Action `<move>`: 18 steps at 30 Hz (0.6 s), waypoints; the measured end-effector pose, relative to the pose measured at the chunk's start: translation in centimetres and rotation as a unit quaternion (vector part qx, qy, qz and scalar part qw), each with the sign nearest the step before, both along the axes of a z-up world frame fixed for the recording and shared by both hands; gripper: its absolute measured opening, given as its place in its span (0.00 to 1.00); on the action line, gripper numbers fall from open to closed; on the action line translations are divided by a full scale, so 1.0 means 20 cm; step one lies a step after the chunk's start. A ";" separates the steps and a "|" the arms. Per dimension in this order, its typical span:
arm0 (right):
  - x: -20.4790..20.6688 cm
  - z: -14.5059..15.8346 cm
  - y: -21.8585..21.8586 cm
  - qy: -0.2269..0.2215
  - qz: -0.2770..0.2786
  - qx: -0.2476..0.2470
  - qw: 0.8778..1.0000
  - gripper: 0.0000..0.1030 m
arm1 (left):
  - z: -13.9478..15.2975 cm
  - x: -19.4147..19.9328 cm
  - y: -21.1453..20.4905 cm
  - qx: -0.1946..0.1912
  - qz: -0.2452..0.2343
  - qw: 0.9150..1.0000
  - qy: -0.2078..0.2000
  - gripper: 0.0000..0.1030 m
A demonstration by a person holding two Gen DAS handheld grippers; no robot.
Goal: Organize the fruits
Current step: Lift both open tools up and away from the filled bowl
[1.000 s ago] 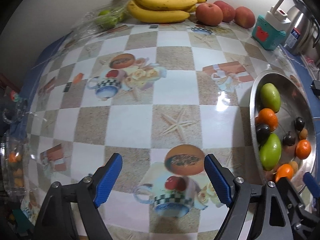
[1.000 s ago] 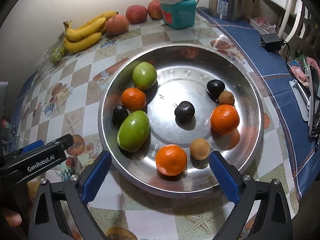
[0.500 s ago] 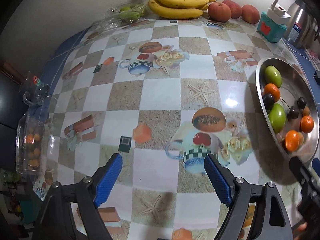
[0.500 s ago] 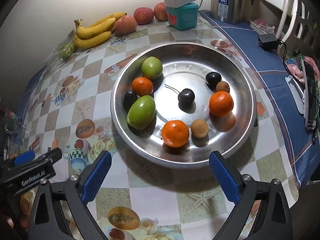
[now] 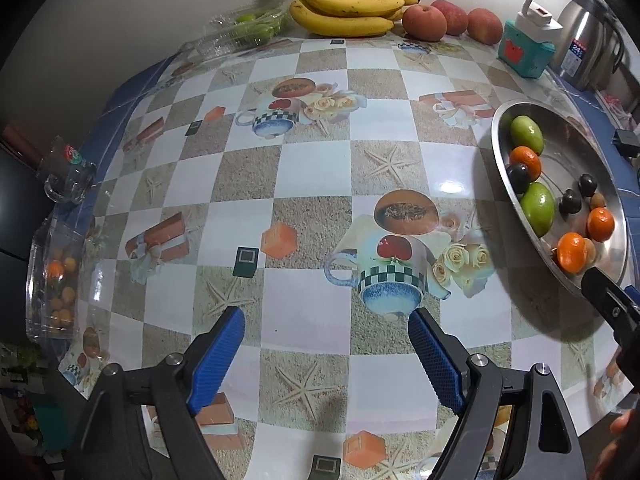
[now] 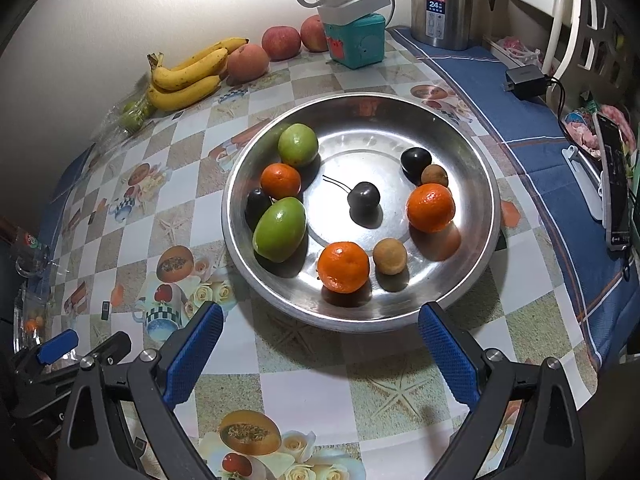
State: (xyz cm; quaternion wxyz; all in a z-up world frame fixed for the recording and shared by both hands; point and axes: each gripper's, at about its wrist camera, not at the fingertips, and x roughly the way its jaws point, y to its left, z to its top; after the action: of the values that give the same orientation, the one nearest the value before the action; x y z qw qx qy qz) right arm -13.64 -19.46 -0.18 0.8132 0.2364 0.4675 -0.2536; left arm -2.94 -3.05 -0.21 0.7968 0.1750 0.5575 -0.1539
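Observation:
A wide steel bowl (image 6: pixel 360 128) sits on the checkered tablecloth. In it lie two green fruits (image 6: pixel 280 229), three oranges (image 6: pixel 343 267), three dark plums (image 6: pixel 363 197) and two small brown fruits (image 6: pixel 390 256). My right gripper (image 6: pixel 321 311) hovers open just in front of the bowl's near rim, with nothing between its blue pads. My left gripper (image 5: pixel 325 316) hangs open over bare tablecloth, left of the bowl (image 5: pixel 560 160), and holds nothing. Bananas (image 5: pixel 352 10) and apples (image 5: pixel 424 22) lie along the far wall.
A teal box with a power strip on top (image 6: pixel 354 40) and a steel kettle (image 6: pixel 440 0) stand at the back. A clear box of small orange fruits (image 5: pixel 52 280) and a glass mug (image 5: pixel 66 176) sit at the table's left edge. A phone (image 6: pixel 614 184) lies on the right.
Both grippers have pulled back and risen, so the bowl and the table look smaller and farther away. Both stay open and empty.

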 end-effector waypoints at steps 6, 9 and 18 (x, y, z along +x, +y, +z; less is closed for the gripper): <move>0.01 -0.01 0.00 0.003 0.000 0.001 1.000 0.95 | -0.01 0.00 -0.01 0.000 -0.002 1.000 0.005 0.84; 0.01 -0.01 0.00 0.004 0.000 0.003 1.000 0.95 | -0.01 0.01 -0.01 -0.002 -0.001 1.000 0.007 0.84; 0.02 -0.03 0.00 0.010 0.002 0.009 1.000 0.95 | 0.00 0.02 0.00 -0.007 -0.001 1.000 0.008 0.84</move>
State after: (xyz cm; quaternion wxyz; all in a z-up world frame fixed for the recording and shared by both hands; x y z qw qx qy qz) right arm -13.31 -19.49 -0.78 0.8068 0.2409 0.4780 -0.2502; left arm -2.58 -3.14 -0.30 0.7933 0.1689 0.5625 -0.1603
